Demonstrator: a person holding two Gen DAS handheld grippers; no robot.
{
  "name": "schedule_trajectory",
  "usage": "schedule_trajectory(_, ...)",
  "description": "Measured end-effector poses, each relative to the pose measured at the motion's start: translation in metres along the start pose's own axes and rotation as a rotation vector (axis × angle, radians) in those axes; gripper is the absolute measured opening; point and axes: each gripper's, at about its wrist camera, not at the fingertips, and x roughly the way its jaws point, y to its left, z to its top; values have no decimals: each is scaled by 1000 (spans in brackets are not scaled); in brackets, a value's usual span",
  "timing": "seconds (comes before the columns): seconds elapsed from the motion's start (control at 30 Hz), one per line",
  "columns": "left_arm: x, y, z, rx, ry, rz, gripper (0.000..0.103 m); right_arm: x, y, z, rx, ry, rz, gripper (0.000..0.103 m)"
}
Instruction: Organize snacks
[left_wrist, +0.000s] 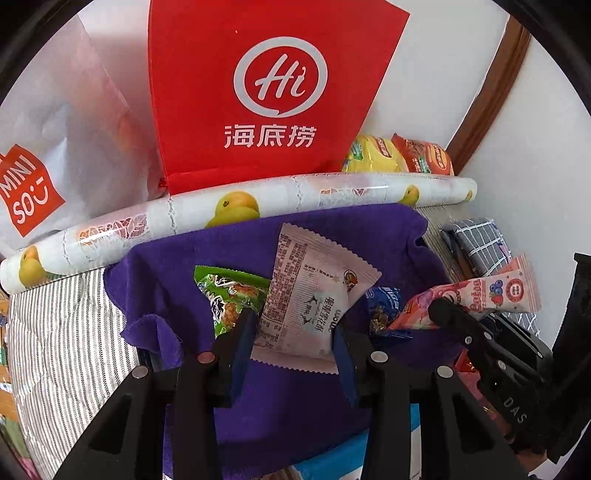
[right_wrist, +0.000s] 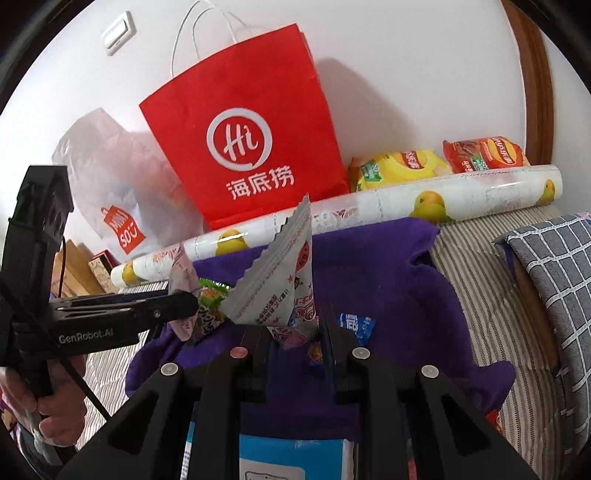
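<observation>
Item: my left gripper (left_wrist: 295, 332) clamps the white snack packet (left_wrist: 317, 291), my right gripper (right_wrist: 291, 325) the pink packet (right_wrist: 280, 291), both above the purple cloth (left_wrist: 207, 254), probably for sorting.

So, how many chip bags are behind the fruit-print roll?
2, side by side against the wall: a yellow chip bag beside the red paper bag, and a red-orange chip bag further right. Others may be hidden.
</observation>
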Motion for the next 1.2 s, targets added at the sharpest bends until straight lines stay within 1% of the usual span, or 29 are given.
schedule_trajectory(0.4, 10, -3, 1, 7, 27, 12, 39, 8, 1, -7, -6, 50, 8, 21)
schedule_trajectory(0.73, 14, 2, 1, -8, 47, 10, 39, 17, 0, -10, -1, 96, -16, 22)
schedule_trajectory(1.2, 16, 4, 1, -13, 68, 5, 39, 25, -3, -11, 10, 133, -41, 24)
